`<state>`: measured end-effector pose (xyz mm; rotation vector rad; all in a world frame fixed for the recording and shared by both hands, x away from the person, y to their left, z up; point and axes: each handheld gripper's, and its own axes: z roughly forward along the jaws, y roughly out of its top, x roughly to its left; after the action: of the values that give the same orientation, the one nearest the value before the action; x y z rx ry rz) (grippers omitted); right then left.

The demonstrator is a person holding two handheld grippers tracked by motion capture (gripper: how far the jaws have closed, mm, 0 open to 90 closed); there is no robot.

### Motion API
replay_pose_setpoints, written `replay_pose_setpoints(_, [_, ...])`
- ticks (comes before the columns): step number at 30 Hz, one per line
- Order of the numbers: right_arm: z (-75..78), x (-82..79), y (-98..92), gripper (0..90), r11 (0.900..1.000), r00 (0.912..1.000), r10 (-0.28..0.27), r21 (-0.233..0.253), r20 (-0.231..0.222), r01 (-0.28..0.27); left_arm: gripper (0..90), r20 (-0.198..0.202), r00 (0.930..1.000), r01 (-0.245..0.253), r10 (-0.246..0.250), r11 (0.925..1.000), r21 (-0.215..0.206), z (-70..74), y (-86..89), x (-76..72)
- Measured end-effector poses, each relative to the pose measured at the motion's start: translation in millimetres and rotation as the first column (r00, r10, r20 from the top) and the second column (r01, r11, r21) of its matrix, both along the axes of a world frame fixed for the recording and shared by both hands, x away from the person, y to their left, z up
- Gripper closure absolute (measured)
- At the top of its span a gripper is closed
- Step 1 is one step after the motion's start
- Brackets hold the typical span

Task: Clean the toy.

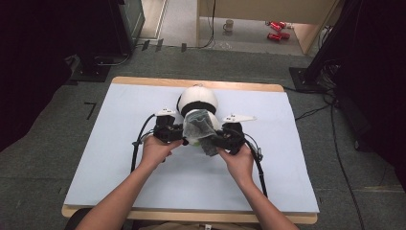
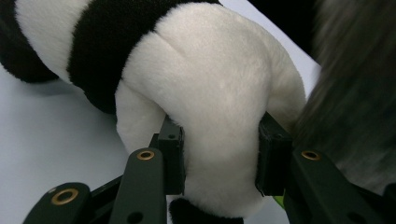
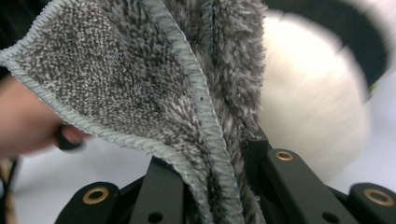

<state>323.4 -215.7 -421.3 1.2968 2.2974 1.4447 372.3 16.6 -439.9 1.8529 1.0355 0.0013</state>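
Two grips are held: left gripper (image 2: 219,158) clamping the black-and-white plush panda (image 2: 210,84), right gripper (image 3: 212,172) pinching the grey fluffy cloth (image 3: 140,88), best drawn gently over it.

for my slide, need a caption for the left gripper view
Left gripper clamps a white limb of the black-and-white plush panda, grey fleecy cloth alongside.

The high view looks down and forward over the whole table (image 1: 119,158). Both gripper views sit very close, sharing the plush panda (image 2: 219,93) and grey cloth (image 3: 140,84).
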Motion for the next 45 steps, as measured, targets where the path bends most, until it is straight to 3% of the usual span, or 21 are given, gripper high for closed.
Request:
replay_pose_setpoints(3, [-14.8, -2.4, 6.6, 77.6, 0.995, 0.9988, 0.033, -0.100, 0.035, -0.029, 63.8, -0.026, 0.9996, -0.006, 0.006, 1.0000, 0.002, -1.4, 1.8, 2.3])
replay_pose_setpoints(8, [-35.9, -0.8, 8.1, 77.9, 0.984, 0.9981, 0.058, -0.170, -0.021, -0.061, 63.8, -0.045, 0.9989, -0.014, 0.014, 0.9999, -0.008, -1.3, 5.2, 5.8])
replay_pose_setpoints(11, [-42.6, 0.5, 8.9, 77.9, 0.981, 0.9970, 0.058, -0.184, -0.051, -0.066, 63.7, -0.042, 0.9990, -0.014, 0.014, 0.9999, -0.009, -0.6, 5.7, 7.0])
replay_pose_setpoints(14, [-51.4, 1.4, 10.4, 77.9, 0.973, 0.9964, 0.051, -0.223, -0.067, -0.065, 63.8, -0.059, 0.9980, -0.022, 0.020, 0.9991, -0.037, 0.2, 8.8, 9.4])
replay_pose_setpoints(18, [-63.2, 2.2, 8.1, 77.8, 0.982, 0.9956, 0.026, -0.186, -0.090, -0.042, 63.5, -0.064, 0.9974, -0.036, 0.032, 0.9978, -0.056, 2.8, 13.1, 11.8])
replay_pose_setpoints(22, [-57.8, 1.3, 9.4, 77.7, 0.976, 0.9955, 0.032, -0.210, -0.089, -0.051, 63.1, -0.048, 0.9982, -0.037, 0.035, 0.9981, -0.049, 2.2, 13.7, 12.4])
replay_pose_setpoints(25, [-48.1, -4.0, 5.6, 77.8, 0.975, 0.9985, 0.040, -0.216, -0.036, -0.047, 62.9, -0.039, 0.9986, -0.037, 0.036, 0.9986, -0.037, 1.4, 15.0, 13.0])
replay_pose_setpoints(27, [-40.3, -7.5, 1.9, 77.8, 0.981, 0.9991, 0.040, -0.188, -0.013, -0.042, 62.8, -0.030, 0.9989, -0.036, 0.036, 0.9991, -0.024, 0.6, 15.8, 13.1])
replay_pose_setpoints(31, [-18.7, -11.9, -6.8, 77.9, 0.992, 0.9967, 0.027, -0.127, 0.077, -0.017, 62.6, -0.018, 0.9995, -0.027, 0.027, 0.9996, -0.001, -1.1, 14.7, 12.7])
replay_pose_setpoints(33, [-5.9, -13.1, -10.7, 77.9, 0.996, 0.9930, 0.017, -0.089, 0.117, -0.007, 62.6, -0.019, 0.9996, -0.020, 0.020, 0.9998, 0.000, -0.4, 11.7, 11.0])
replay_pose_setpoints(36, [7.0, -14.3, -12.1, 77.8, 0.998, 0.9893, 0.005, -0.070, 0.146, 0.005, 62.7, -0.031, 0.9995, -0.006, 0.006, 0.9999, -0.011, 2.0, 5.8, 7.6])
replay_pose_setpoints(40, [7.5, -14.0, -8.7, 77.8, 0.997, 0.9884, 0.010, -0.072, 0.152, 0.001, 62.8, -0.076, 0.9969, 0.016, -0.020, 0.9985, -0.053, 6.5, -0.5, 2.8])
replay_pose_setpoints(43, [-1.5, -12.0, -5.2, 78.0, 0.995, 0.9924, 0.025, -0.100, 0.120, -0.013, 63.2, -0.062, 0.9978, 0.021, -0.022, 0.9997, -0.008, 4.9, -4.3, 0.2])
replay_pose_setpoints(45, [-9.5, -10.5, -3.7, 78.1, 0.993, 0.9939, 0.037, -0.119, 0.104, -0.025, 63.3, -0.072, 0.9972, 0.022, -0.022, 0.9997, -0.004, 0.8, -3.9, 1.7])
